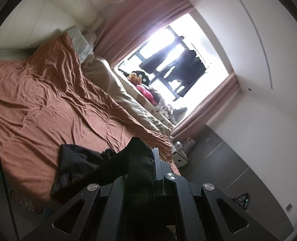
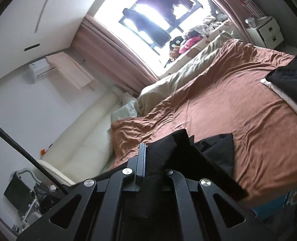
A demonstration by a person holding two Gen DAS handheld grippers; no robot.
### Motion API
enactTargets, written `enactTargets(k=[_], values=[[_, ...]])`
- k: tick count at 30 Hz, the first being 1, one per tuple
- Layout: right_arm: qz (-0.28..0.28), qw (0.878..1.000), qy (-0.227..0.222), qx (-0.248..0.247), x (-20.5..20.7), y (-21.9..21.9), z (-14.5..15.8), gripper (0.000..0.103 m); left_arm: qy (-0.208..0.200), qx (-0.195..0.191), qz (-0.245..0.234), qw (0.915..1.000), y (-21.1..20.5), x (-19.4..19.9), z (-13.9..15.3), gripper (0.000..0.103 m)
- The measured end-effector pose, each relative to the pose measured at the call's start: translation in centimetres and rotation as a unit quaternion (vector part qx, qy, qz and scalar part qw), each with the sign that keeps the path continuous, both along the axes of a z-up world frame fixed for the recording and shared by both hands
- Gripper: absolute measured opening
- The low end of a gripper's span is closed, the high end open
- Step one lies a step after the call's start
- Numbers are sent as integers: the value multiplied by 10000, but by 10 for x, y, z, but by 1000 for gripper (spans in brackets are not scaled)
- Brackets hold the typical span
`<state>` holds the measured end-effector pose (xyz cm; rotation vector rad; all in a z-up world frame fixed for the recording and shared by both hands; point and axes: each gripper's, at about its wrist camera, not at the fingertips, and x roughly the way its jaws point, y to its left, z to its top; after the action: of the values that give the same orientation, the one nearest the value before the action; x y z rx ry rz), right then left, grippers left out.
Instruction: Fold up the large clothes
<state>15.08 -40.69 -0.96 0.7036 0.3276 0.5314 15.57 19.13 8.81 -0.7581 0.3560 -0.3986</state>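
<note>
Left tongs: the left tongs (image 1: pixel 146 160) sit at the bottom centre of the left wrist view, closed tight on a thick fold of the black garment (image 1: pixel 84 166); only the right-hand finger (image 1: pixel 156 160) shows, the cloth hides the other.
Right tongs: the right tongs (image 2: pixel 154 156) sit at the bottom centre of the right wrist view, clamped on a bunched edge of the same black garment (image 2: pixel 214 150); the left-hand finger (image 2: pixel 141 158) is visible, the rest is wrapped in fabric.
Garment: in the left view it trails from the tongs to the lower left and drapes onto the bed; in the right view it stretches from the tongs to the lower right, a corner lying on the bed.
Bed: a rumpled rust-orange sheet (image 1: pixel 48 100) (image 2: pixel 228 104) covers it, with a beige duvet (image 1: pixel 116 88) (image 2: pixel 180 74) along the window side.
Window: bright, with dark clothes hanging outside (image 1: pixel 180 62) (image 2: pixel 158 6), framed by pink curtains (image 1: pixel 140 18) (image 2: pixel 112 46).
Other cloth: another dark garment (image 2: pixel 288 74) lies at the right edge of the right view.
</note>
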Motion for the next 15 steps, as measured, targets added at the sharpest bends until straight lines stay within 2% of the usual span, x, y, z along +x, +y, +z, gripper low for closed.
enactTargets(k=[7,15], values=[[-166,9993,299,-137,86,12,13,0,387,335,281,9983,5,89,-16,2],[-161,9953,914,-265,180,45,-1,0,1126,570,341,9914,8,184,-72,2]])
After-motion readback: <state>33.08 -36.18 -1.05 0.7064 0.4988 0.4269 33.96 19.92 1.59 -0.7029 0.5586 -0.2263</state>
